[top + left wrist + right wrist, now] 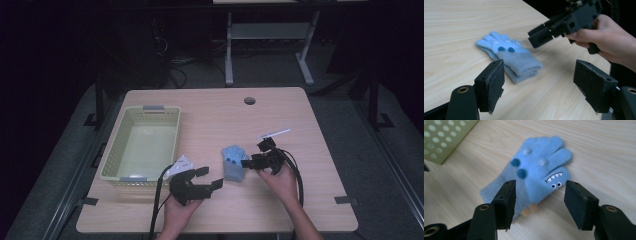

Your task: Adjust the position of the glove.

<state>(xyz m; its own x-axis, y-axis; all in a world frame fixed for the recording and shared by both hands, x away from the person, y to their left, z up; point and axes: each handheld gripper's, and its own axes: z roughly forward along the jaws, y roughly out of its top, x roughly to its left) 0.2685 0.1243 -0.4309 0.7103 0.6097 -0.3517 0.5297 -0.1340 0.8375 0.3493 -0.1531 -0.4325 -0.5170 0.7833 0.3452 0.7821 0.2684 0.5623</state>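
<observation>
A: The blue glove (536,170) lay flat on the table (300,200), just right of the basket (112,150), when we looked. Our right gripper (539,202) hung over it with jaws parted, nothing pressed between the pads, the monster-face thumb showing in the gap.

B: And our left gripper (539,85) stood spread wide as well, empty, aimed at the cuff end from the near side. In its view the right gripper (541,37) hovered just past the fingers of the glove.

A: We judged the pick-up had not begun. To do it well, we thought one pair of jaws had to come down across the thick folded middle, pads square to the table, and pinch both layers together.

B: We agreed. Gripping a single knitted finger risked the glove stretching and slipping. The basket stood empty, its open top near, so a short carry looked enough to us.
</observation>
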